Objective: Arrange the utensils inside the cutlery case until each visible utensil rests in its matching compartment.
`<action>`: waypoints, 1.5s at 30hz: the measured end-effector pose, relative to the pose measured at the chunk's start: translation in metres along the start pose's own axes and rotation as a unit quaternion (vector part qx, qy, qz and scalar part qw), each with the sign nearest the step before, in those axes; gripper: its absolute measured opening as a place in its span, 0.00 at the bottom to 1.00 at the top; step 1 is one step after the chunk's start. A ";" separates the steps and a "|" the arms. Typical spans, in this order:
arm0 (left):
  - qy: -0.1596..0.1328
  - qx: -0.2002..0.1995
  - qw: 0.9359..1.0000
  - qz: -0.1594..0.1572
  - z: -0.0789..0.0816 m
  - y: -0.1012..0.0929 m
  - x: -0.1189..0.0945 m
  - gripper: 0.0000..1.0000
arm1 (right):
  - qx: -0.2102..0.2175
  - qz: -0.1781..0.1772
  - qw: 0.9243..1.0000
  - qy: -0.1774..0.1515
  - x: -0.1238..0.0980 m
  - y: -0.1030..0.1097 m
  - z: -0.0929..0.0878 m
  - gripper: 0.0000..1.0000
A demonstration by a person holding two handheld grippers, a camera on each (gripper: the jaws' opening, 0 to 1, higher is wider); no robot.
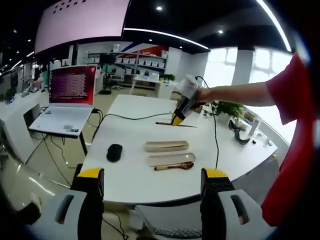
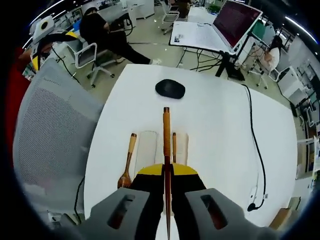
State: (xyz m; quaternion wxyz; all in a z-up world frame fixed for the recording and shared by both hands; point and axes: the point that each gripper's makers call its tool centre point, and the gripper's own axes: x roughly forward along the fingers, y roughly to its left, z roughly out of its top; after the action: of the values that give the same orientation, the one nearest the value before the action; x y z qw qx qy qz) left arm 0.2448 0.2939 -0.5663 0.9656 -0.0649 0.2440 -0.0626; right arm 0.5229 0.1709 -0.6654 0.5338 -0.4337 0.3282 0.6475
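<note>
No readable text; laptop screen [image 1: 73,84] lines too small to read.

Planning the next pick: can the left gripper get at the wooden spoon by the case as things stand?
Probably yes. The left gripper is open and holds nothing, and the wooden spoon lies uncovered on the white table beside the cutlery case, on the near side. The right gripper is farther back.

Two hand-held grippers, one jaws apart, one clamped

The left gripper [image 1: 152,200] sits low in its own view with its yellow-tipped jaws spread wide and nothing between them. The right gripper [image 2: 167,182] has its jaws pressed together on a thin wooden utensil [image 2: 166,145]; from the left gripper view it hangs tilted downward, held by a hand [image 1: 201,95] on an outstretched bare arm [image 1: 240,93] with a red sleeve [image 1: 290,90].
</note>
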 end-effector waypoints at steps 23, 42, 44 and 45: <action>-0.023 -0.026 0.999 0.000 0.010 0.013 -0.003 0.83 | -0.015 -0.046 0.998 -0.027 0.059 -0.022 -0.008 0.01; 0.009 -0.013 1.000 0.008 -0.004 0.024 -0.003 0.84 | 0.025 -0.045 0.998 -0.036 0.096 -0.030 -0.033 0.01; 0.010 -0.013 1.000 0.010 -0.004 0.025 -0.002 0.83 | 0.031 -0.043 0.998 -0.036 0.097 -0.025 -0.034 0.01; 0.011 -0.013 1.000 0.010 -0.004 0.025 -0.003 0.83 | 0.036 -0.044 0.998 -0.036 0.099 -0.023 -0.036 0.01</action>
State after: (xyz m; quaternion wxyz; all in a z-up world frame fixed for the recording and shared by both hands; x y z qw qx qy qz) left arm 0.2428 0.3186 -0.5726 0.9625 -0.0743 0.2560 -0.0503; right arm 0.5477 0.1843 -0.7695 0.5884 -0.4043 0.3126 0.6266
